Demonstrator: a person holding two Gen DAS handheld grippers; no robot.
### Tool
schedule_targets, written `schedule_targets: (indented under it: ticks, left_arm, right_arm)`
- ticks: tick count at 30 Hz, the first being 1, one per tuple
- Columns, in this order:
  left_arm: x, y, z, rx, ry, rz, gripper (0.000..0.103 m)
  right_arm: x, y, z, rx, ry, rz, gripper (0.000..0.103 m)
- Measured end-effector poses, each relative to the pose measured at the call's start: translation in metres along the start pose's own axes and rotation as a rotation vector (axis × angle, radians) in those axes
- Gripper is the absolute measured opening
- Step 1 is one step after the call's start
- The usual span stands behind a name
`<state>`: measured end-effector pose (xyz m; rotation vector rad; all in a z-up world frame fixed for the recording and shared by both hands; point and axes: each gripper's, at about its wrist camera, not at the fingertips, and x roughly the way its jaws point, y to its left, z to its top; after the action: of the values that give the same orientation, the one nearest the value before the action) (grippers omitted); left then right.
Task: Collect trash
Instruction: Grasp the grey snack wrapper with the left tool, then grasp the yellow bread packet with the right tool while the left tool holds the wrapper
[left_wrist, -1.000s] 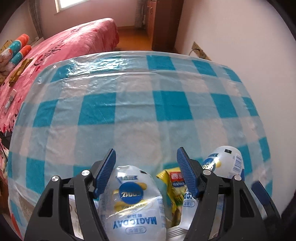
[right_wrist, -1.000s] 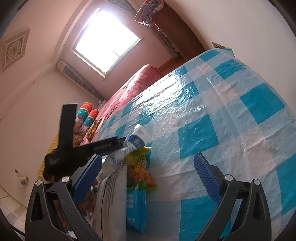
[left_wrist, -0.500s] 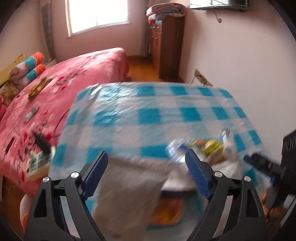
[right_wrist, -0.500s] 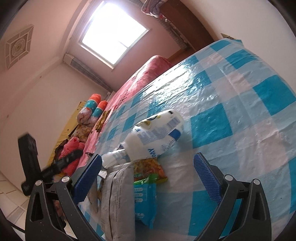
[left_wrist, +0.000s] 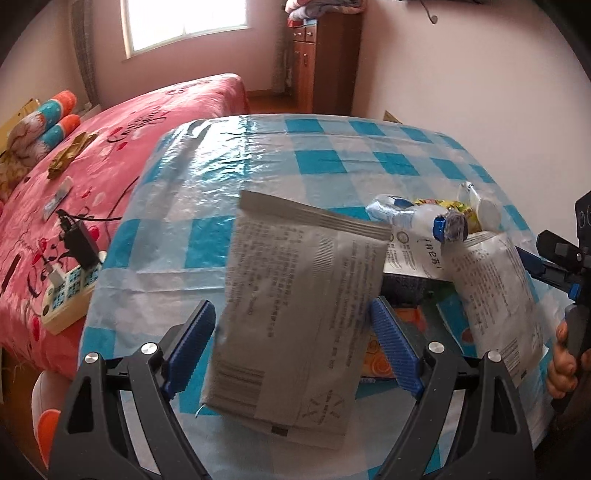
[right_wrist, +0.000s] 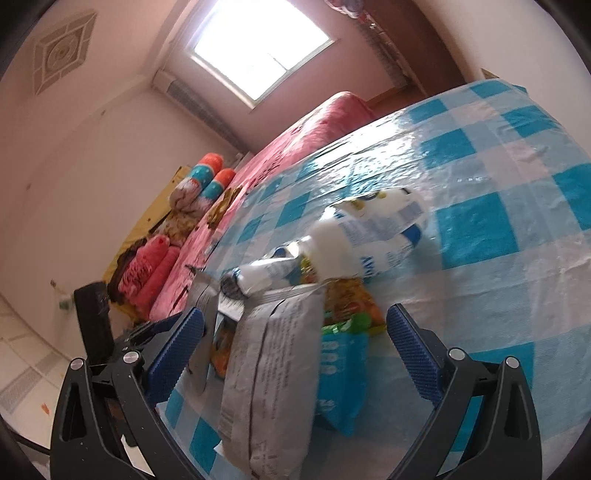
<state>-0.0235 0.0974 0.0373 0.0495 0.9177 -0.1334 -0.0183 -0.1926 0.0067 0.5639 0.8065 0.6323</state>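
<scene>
Trash lies piled on a table with a blue-and-white checked cloth (left_wrist: 317, 162). A grey foil pouch (left_wrist: 295, 306) sits between the fingers of my open left gripper (left_wrist: 293, 332), not clamped. A second grey pouch (left_wrist: 495, 291) lies to its right, with a white bottle (left_wrist: 417, 225) and a yellow snack wrapper (left_wrist: 443, 205) behind. In the right wrist view my open right gripper (right_wrist: 295, 343) frames a grey pouch (right_wrist: 273, 373), a blue packet (right_wrist: 341, 365), an orange wrapper (right_wrist: 354, 302) and white bottles (right_wrist: 369, 229).
A pink bed (left_wrist: 110, 140) stands left of the table, with a power strip (left_wrist: 66, 291) and cable near its edge. A wooden cabinet (left_wrist: 325, 55) stands at the far wall. The right gripper's body (left_wrist: 565, 258) and hand sit at the table's right edge.
My left gripper pulled back from the white bottle, swung left and now frames the grey pouch. The right gripper shifted slightly; bottles and wrappers show more fully.
</scene>
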Motion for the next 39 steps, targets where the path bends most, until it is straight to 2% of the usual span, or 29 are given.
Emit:
schedule_targets:
  ticks: [9, 12, 15, 17, 20, 28, 36, 39]
  left_arm:
    - [0.008, 0.000, -0.004, -0.018, 0.008, -0.019, 0.089]
    - [0.008, -0.001, -0.005, -0.033, 0.002, -0.017, 0.089]
    - [0.007, -0.005, -0.007, -0.032, -0.006, 0.003, 0.089]
    - [0.009, -0.009, -0.010, -0.022, 0.004, 0.044, 0.089]
    - [0.013, -0.010, -0.014, -0.020, 0.021, 0.093, 0.083]
    - [0.003, -0.001, -0.020, -0.094, 0.006, 0.122, 0.073]
    - [-0.015, 0.005, -0.026, -0.134, -0.037, 0.115, 0.072]
    - [-0.022, 0.006, -0.028, -0.137, -0.051, 0.106, 0.071]
  right_arm:
    - [0.008, 0.022, -0.011, -0.095, 0.064, 0.002, 0.098]
    - [0.011, 0.032, -0.014, -0.136, 0.076, -0.022, 0.098]
    - [0.014, 0.041, -0.019, -0.179, 0.080, -0.059, 0.098]
    - [0.015, 0.046, -0.021, -0.203, 0.080, -0.079, 0.098]
    - [0.015, 0.047, -0.025, -0.222, 0.080, -0.094, 0.098]
    - [0.009, 0.039, -0.025, -0.214, 0.057, -0.117, 0.098]
    - [-0.001, 0.014, -0.014, -0.113, 0.022, -0.086, 0.098]
    - [-0.004, 0.013, -0.012, -0.113, -0.001, -0.097, 0.098]
